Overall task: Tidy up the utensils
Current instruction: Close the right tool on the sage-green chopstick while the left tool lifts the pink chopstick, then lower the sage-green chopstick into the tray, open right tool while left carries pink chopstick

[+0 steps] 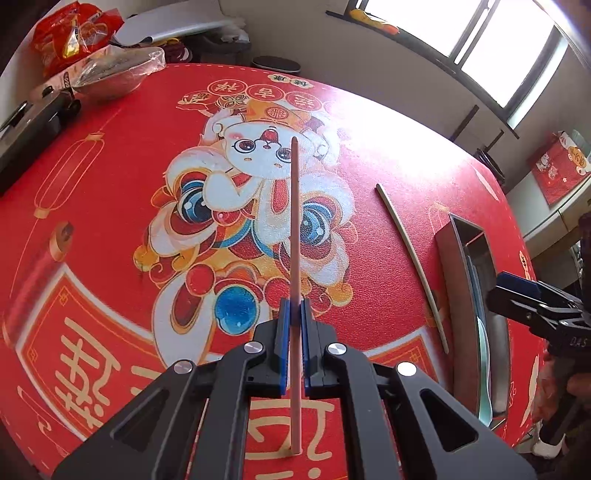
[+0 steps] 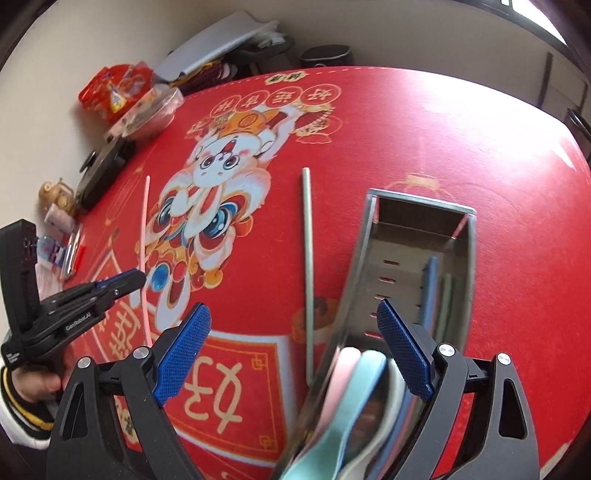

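Observation:
My left gripper (image 1: 295,312) is shut on a pink chopstick (image 1: 294,229), which points forward over the red table mat; it also shows in the right wrist view (image 2: 144,236). A pale green chopstick (image 1: 410,262) lies on the mat to its right, also in the right wrist view (image 2: 308,258). A steel utensil tray (image 2: 373,258) holds pastel spoons (image 2: 354,387) and chopsticks (image 2: 430,291); it shows at the right of the left wrist view (image 1: 456,280). My right gripper (image 2: 295,350) is open and empty, above the tray's near end and the green chopstick.
A red mat with a rabbit print (image 1: 236,192) covers the round table. A covered bowl (image 1: 110,74), a red snack bag (image 1: 74,33) and a black box (image 1: 29,129) stand at the far left edge. Small items (image 2: 62,229) lie at the left edge.

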